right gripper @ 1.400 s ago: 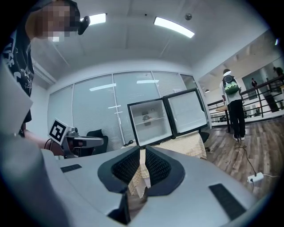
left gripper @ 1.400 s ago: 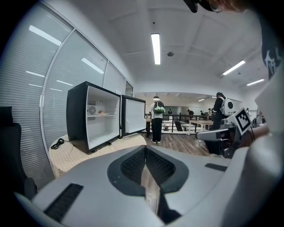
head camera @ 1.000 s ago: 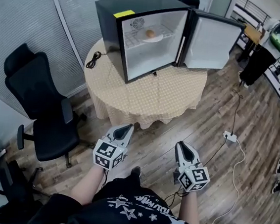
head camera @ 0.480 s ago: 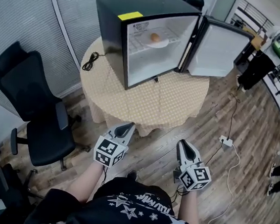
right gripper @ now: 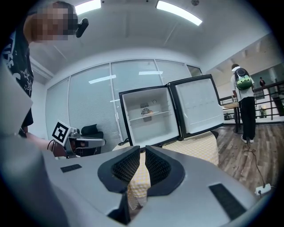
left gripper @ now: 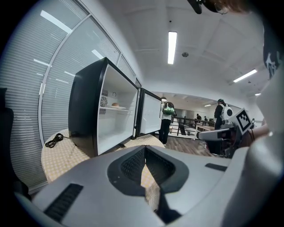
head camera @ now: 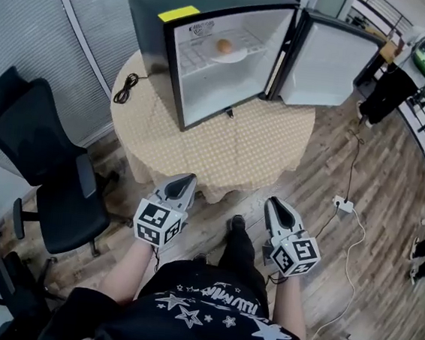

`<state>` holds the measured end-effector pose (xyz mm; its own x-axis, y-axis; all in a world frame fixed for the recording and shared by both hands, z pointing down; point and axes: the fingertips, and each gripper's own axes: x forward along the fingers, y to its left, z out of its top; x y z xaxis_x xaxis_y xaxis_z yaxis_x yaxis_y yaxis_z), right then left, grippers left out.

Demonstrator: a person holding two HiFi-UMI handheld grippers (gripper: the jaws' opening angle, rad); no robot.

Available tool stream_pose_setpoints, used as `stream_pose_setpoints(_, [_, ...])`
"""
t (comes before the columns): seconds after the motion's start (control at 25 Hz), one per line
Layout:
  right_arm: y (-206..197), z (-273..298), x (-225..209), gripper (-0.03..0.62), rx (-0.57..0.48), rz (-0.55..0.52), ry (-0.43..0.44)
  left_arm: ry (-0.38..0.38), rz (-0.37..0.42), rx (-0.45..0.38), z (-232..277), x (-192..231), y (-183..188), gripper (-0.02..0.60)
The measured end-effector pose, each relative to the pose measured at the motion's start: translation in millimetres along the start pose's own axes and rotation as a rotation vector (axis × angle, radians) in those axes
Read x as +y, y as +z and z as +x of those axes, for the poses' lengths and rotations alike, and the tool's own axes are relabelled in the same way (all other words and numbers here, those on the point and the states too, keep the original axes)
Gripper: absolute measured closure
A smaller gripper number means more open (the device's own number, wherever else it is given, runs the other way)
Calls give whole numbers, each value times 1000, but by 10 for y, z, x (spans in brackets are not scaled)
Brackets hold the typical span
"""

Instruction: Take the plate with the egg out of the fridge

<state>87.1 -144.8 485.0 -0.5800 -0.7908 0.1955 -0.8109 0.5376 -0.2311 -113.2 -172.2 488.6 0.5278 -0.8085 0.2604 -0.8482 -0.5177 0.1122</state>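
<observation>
The black mini fridge [head camera: 203, 44] stands open on a round table [head camera: 222, 148] with a checked cloth. On its wire shelf lies a white plate [head camera: 236, 55] with a brown egg [head camera: 224, 46]; the plate [left gripper: 116, 106] also shows in the left gripper view, and the plate [right gripper: 147, 115] in the right gripper view. My left gripper [head camera: 187, 179] and right gripper [head camera: 272, 203] hang side by side over the floor, short of the table's near edge. Both are shut and hold nothing, and both point at the fridge.
The fridge door [head camera: 326, 57] swings out to the right. A black office chair [head camera: 44, 159] stands left of the table, and a black cable [head camera: 124, 87] lies coiled on the cloth. A power strip [head camera: 342, 205] with a white cord lies on the floor at right. A person [right gripper: 242, 104] stands far off.
I have stepped toward the table: the table and fridge sit larger and lower in the head view, and both grippers are nearer the table's edge. The jaws have stayed shut.
</observation>
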Motion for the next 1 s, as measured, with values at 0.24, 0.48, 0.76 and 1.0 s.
stream_pose_setpoints(0.24, [146,521,-228,543,9,-12,105,106,-24,-6,219,258,55,574])
stream_pose_setpoints(0.48, [486,1091,-514,543,-1,-13,202,202,-38,-15,521,515,251,574])
stream_pose_setpoints(0.76, [719,1621,-718,543,9,23,293,293,-26,-56,806,776,632,574])
stream_pose_setpoints(1.0, [944,2023,-810,543,-6,114,391,367,-26,-79,951,942,807,574])
